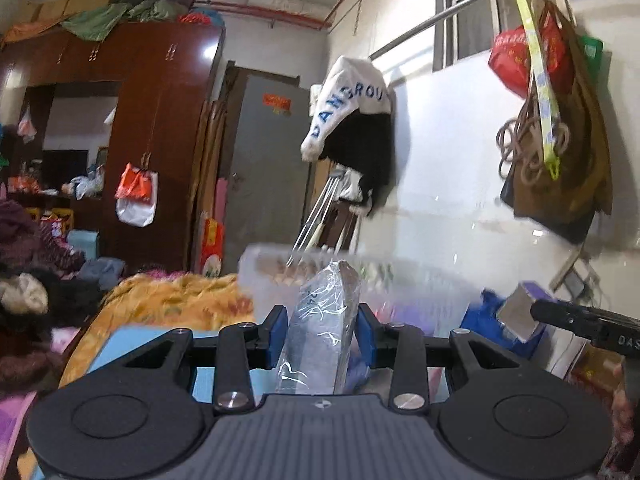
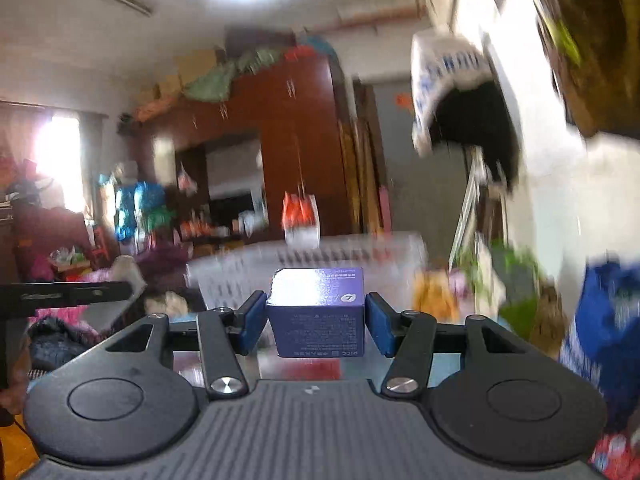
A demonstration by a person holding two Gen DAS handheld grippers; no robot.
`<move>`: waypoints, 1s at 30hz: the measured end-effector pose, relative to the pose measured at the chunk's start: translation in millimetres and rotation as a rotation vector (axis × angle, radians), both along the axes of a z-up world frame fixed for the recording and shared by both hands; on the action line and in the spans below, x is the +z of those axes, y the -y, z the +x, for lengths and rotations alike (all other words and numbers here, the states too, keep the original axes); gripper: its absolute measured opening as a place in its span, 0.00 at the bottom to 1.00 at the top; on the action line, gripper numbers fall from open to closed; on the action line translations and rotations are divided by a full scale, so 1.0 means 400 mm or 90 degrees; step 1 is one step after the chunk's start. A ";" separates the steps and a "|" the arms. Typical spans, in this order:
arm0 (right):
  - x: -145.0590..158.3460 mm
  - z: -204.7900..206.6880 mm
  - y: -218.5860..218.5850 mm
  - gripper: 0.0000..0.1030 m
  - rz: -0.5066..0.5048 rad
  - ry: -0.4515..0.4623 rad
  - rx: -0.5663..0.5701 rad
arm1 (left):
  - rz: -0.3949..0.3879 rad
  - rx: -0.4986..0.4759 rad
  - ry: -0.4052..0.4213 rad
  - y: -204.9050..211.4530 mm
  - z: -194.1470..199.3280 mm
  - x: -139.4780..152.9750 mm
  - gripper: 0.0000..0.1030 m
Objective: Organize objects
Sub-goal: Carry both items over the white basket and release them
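- Grey slab-shaped packet in clear crinkled plastic wrap (image 1: pixel 320 328) stood upright between the blue pads (image 1: pixel 278 334) of your left gripper (image 1: pixel 322 334), which was clamped on its two sides.
- Your purple cardboard box with fine white print (image 2: pixel 316 312) sat squarely in your right gripper (image 2: pixel 316 326), both pads pressed against its sides.
- Each item was held up in the air, just in front of a translucent white plastic basket (image 2: pixel 240 268) that appeared blurred behind them.
- From the left wrist camera you could see the box (image 1: pixel 516 308) at the right, carried by the other gripper's black finger (image 1: pixel 580 320).
- Behind everything stood a dark red wooden wardrobe (image 1: pixel 160 128).
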State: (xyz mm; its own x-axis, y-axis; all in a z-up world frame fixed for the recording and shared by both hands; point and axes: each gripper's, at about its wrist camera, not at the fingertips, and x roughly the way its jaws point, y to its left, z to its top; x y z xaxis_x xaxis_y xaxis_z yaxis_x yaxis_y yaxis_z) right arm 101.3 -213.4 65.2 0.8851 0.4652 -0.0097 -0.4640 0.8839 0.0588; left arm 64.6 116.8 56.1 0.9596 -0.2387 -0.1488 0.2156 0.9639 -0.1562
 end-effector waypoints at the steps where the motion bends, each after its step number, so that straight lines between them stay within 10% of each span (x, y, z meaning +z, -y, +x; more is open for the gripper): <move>1: 0.025 0.012 -0.014 0.56 -0.006 0.025 -0.003 | -0.007 -0.006 0.007 0.002 0.024 0.033 0.40; 11: 0.124 0.332 -0.087 0.58 -0.035 -0.066 -0.050 | 0.039 0.023 -0.072 0.094 0.355 0.179 0.41; 14: 0.108 0.367 -0.087 0.97 -0.044 -0.105 -0.069 | 0.045 0.012 -0.123 0.105 0.422 0.138 0.67; 16: 0.101 0.361 -0.085 0.98 -0.052 -0.115 -0.089 | 0.061 0.032 -0.136 0.106 0.437 0.115 0.72; 25: -0.015 0.180 -0.015 1.00 -0.039 -0.151 0.019 | 0.072 -0.027 -0.079 0.038 0.148 0.020 0.89; 30: -0.098 0.241 -0.082 1.00 -0.113 -0.241 0.052 | 0.085 -0.011 -0.158 -0.022 0.109 -0.104 0.89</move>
State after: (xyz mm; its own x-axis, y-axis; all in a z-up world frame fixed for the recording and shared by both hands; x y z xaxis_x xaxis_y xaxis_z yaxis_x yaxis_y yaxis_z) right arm 197.6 -180.6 25.9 0.7639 0.4963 -0.4125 -0.5083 0.8565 0.0892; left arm 108.3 125.5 14.5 0.8858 -0.2173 -0.4101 0.2034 0.9760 -0.0778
